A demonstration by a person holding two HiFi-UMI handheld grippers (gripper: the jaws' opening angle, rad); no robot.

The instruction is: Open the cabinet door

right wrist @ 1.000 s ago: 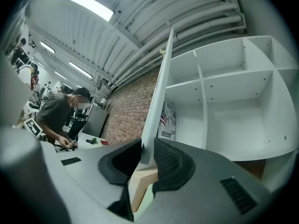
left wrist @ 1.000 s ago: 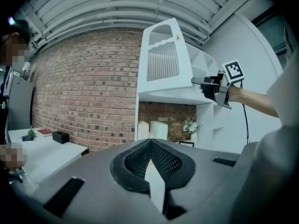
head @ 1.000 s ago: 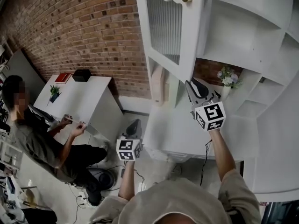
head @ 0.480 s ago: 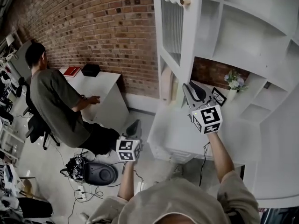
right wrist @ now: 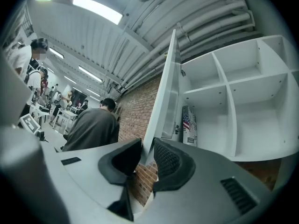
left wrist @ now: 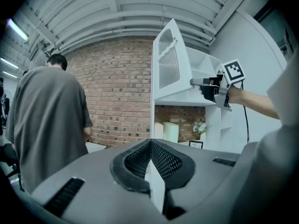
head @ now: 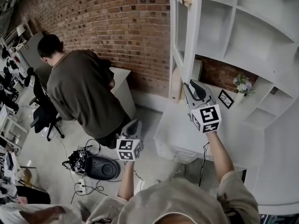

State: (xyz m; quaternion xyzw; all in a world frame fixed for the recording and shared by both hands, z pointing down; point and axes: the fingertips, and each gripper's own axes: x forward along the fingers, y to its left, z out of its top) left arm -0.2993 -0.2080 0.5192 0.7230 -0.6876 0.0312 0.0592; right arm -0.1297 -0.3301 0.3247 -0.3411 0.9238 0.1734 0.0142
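1. The white cabinet door (head: 186,41) is at about 1 o'clock in the head view. It stands swung out from the shelf unit (head: 243,27) and shows almost edge-on, with its brass knob (head: 187,2) near the top.
2. The right gripper (head: 190,85) sits just off centre toward 2 o'clock, clamped on the door's lower edge. In the right gripper view the panel's bottom corner is pinched between the two black pads (right wrist: 170,160).
3. The left gripper (head: 134,124) is at 7 o'clock, well apart from the door and over the floor (head: 51,157). Its jaws are closed together with nothing between them.
4. A white counter (head: 187,125) runs under the shelves at 4 o'clock. Toward 3 o'clock, near its back, it carries a small picture frame (head: 226,98) and a vase of flowers (head: 243,85).
5. A red brick wall (head: 121,27) fills 10 to 12 o'clock, and more brick shows behind the counter.
6. A person in a grey-brown shirt (head: 84,92) stands at 9 o'clock with their back turned. Just beside them is a second counter (head: 122,85) against the wall, and a black office chair (head: 44,115) is farther out.
7. At 7 to 8 o'clock the grey floor holds a dark rounded device (head: 100,167) among loose cables.
8. The right gripper view shows a white ribbed ceiling (right wrist: 117,36) with strip lights. It also shows a flag-printed box (right wrist: 188,125) inside the cabinet behind the door.
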